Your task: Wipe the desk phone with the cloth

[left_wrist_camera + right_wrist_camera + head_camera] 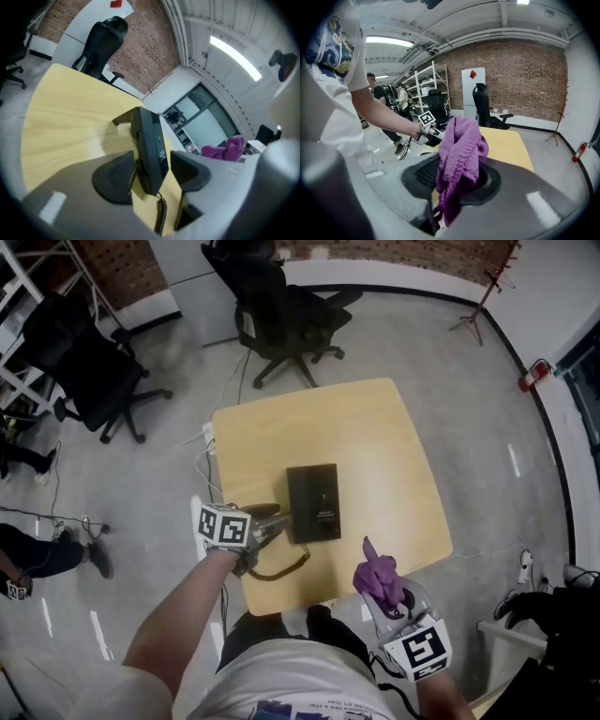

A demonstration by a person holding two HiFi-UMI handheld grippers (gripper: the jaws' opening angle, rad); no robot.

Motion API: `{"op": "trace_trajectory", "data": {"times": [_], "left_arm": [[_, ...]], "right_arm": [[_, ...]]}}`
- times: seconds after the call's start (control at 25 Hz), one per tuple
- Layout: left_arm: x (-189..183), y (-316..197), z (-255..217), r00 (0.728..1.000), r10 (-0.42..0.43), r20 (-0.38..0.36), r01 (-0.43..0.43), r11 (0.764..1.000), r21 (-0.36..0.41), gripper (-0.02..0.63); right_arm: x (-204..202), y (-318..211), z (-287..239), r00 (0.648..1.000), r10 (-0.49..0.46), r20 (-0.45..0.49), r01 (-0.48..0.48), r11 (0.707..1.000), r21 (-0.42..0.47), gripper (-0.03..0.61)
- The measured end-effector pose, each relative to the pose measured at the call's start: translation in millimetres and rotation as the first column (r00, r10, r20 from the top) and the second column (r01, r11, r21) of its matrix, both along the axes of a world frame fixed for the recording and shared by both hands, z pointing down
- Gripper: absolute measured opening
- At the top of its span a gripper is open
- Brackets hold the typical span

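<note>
A black desk phone [314, 502] lies in the middle of the light wooden table [375, 427], and its coiled cord [281, 570] loops toward the near edge. My left gripper [271, 524] is at the phone's left side. In the left gripper view its jaws stand open, one on each side of the phone's [150, 140] near edge, with the right pad clearly apart from it. My right gripper [389, 601] hovers over the table's near right edge, shut on a purple cloth [378, 579]. The cloth [459, 154] bunches up between and above the pads.
Two black office chairs [281, 315] [89, 371] stand beyond the table's far and left sides. Cables [208, 451] trail on the floor at the table's left edge. A coat stand [483, 296] and a fire extinguisher [534, 374] are at the far right. People [401, 101] stand by the shelving.
</note>
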State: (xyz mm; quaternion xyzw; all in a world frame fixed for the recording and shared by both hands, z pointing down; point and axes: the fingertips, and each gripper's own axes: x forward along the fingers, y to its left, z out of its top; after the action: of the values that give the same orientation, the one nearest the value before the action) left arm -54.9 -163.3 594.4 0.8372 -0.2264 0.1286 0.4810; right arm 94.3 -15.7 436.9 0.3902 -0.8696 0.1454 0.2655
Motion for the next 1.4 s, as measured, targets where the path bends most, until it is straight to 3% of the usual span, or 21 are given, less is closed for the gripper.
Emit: {"op": "trace_trajectory", "data": {"times": [0.2, 0.52, 0.6, 0.72, 1.0, 1.4], "left_arm": [[27.1, -24.1, 9.1, 0.988, 0.031, -0.151, -0.047, 0.994, -0.099, 0.272], [62.8, -21.1, 12.1, 0.945, 0.128, -0.301, -0.196, 0.959, -0.207, 0.237], [64.8, -21.0, 13.0, 0.944, 0.141, -0.3, -0.21, 0.955, -0.211, 0.173], [62.6, -20.4, 12.5, 0.95, 0.156, -0.271, -0.211, 0.959, -0.188, 0.183], [62.4, -9.1, -15.3, 0.946, 0.15, -0.288, -0.2, 0.968, -0.154, 0.178], [77.1, 27.0, -87.6, 0.942, 0.114, -0.315, -0.155, 0.982, -0.11, 0.178]], "right_arm": [[-5.3, -7.5, 1.8, 0.998, 0.05, -0.037, -0.052, 0.998, -0.038, 0.106], [-7.7, -4.1, 6.1, 0.992, 0.107, -0.062, -0.112, 0.99, -0.082, 0.106], [-6.8, -3.4, 8.7, 0.991, 0.118, -0.063, -0.123, 0.988, -0.092, 0.106], [-9.0, -5.7, 10.9, 0.99, 0.125, -0.063, -0.131, 0.986, -0.101, 0.106], [-10.2, -20.8, 3.9, 0.994, 0.107, -0.032, -0.109, 0.992, -0.071, 0.106], [-20.2, -69.5, -51.0, 0.998, -0.013, 0.055, 0.006, 0.991, 0.133, 0.106]]}}
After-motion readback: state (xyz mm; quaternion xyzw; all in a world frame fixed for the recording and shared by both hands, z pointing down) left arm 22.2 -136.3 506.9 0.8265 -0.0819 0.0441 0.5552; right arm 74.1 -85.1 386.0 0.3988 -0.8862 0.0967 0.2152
